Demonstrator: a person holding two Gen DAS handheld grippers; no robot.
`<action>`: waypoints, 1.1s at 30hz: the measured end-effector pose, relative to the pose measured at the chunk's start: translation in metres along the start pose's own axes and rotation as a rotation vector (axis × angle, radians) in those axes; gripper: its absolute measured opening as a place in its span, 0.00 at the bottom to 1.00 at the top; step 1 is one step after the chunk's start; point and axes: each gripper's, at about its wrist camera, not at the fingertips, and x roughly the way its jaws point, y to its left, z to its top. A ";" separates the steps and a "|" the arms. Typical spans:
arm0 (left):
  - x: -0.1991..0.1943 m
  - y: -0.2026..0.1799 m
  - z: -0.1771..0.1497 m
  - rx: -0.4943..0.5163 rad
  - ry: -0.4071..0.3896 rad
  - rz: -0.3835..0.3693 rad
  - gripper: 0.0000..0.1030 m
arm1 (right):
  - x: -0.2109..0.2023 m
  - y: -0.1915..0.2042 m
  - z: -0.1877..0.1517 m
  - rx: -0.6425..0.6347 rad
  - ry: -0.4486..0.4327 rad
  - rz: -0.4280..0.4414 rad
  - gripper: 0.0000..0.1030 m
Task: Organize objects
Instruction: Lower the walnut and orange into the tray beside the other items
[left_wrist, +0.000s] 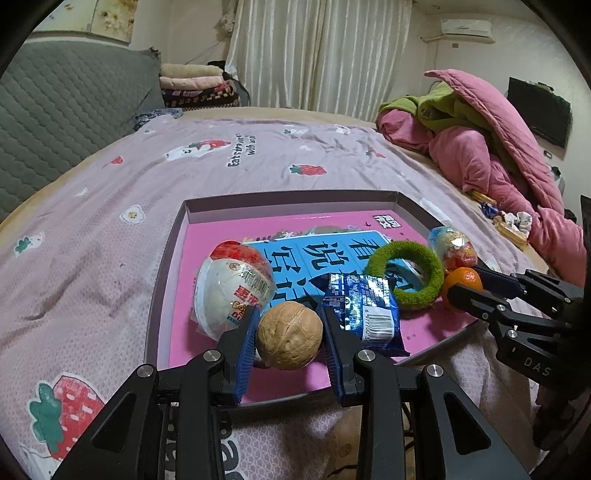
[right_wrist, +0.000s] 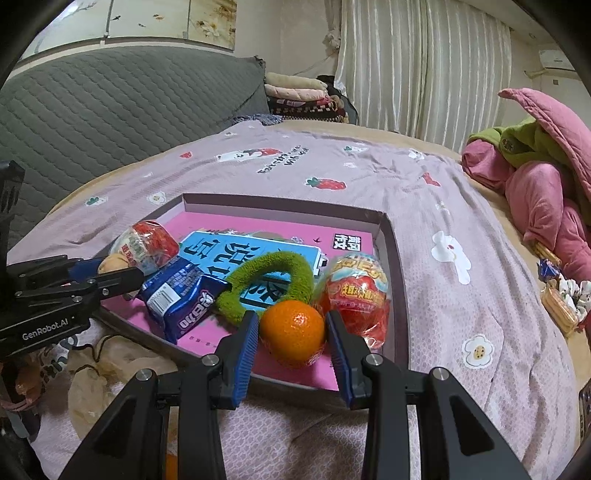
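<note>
Walnut (left_wrist: 289, 335) clamped in our left gripper (left_wrist: 290, 334), tangerine (right_wrist: 292, 333) in right gripper (right_wrist: 291, 334), both over the tray's (left_wrist: 162, 280) near edge. Beyond: snack pack (left_wrist: 364, 308), green ring (left_wrist: 408, 273), two toy eggs already in. Nearly done, we reckon.

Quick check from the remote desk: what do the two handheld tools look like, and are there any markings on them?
Both look alike: the left tool and right tool have black angular linkage arms with silver pivot bolts and ribbed blue finger pads. White lettering reads "GenRobot.AI" on the left one's side and "DAS" on the right one's. No cables, hands or sleeves show.
</note>
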 end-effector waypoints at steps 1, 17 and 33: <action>0.000 0.000 0.000 0.001 0.000 0.003 0.33 | 0.001 0.000 0.000 0.003 0.003 0.001 0.37; 0.016 0.004 0.001 -0.012 0.040 0.036 0.33 | 0.005 -0.003 -0.001 0.020 0.022 -0.001 0.37; 0.022 0.012 0.001 -0.053 0.088 0.017 0.33 | 0.005 -0.003 -0.002 0.026 0.026 0.002 0.37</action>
